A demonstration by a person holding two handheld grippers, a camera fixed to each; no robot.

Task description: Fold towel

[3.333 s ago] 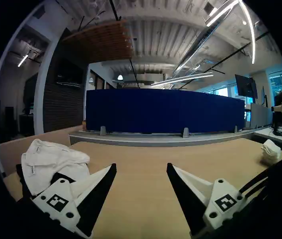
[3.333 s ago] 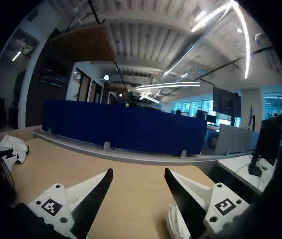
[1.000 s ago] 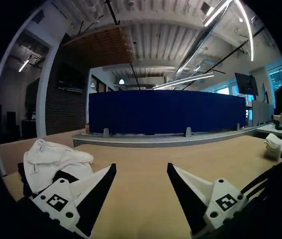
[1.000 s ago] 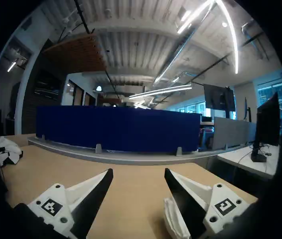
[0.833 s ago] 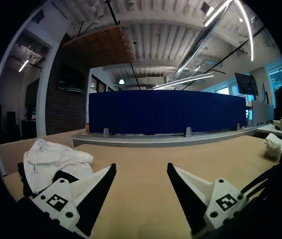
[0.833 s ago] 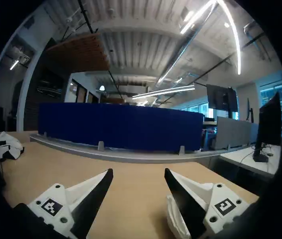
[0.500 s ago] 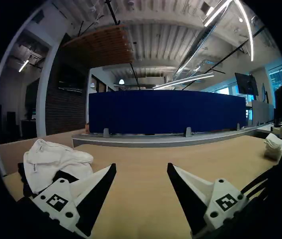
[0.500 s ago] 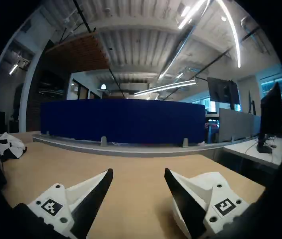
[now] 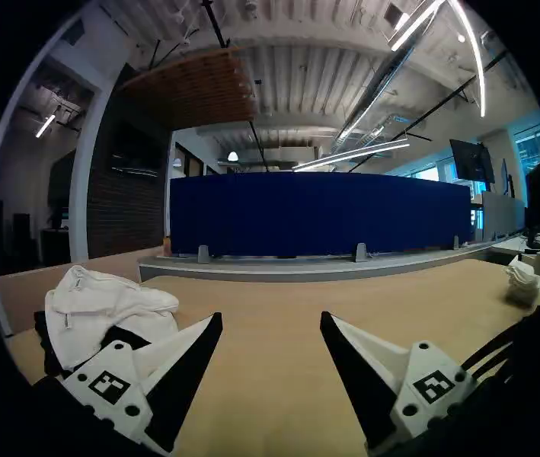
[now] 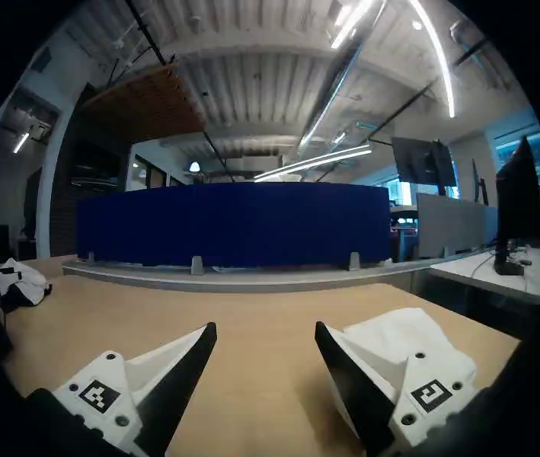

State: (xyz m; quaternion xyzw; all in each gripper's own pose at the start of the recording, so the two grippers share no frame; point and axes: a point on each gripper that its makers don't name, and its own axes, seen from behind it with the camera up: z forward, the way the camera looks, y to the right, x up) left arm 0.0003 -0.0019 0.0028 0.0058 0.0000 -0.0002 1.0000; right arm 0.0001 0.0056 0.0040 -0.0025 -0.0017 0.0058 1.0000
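Note:
A crumpled white towel (image 9: 102, 312) lies on a black holder at the left of the wooden table (image 9: 285, 312), just behind my left gripper's left finger. My left gripper (image 9: 270, 327) hovers low over the table, open, nothing between its fingers. At the far right sits a folded white towel stack (image 9: 525, 280). In the right gripper view that folded stack (image 10: 407, 335) lies right behind the right finger, and the crumpled towel (image 10: 18, 282) is far off at the left. My right gripper (image 10: 264, 335) is open and holds nothing.
A long blue partition (image 9: 315, 213) on a grey rail runs along the table's far edge. Desks with monitors (image 10: 517, 213) stand past the table's right end. Bare wood lies between the two towels.
The right gripper has swung to its right, so the folded stack now shows more fully behind its right finger. The left gripper has barely moved.

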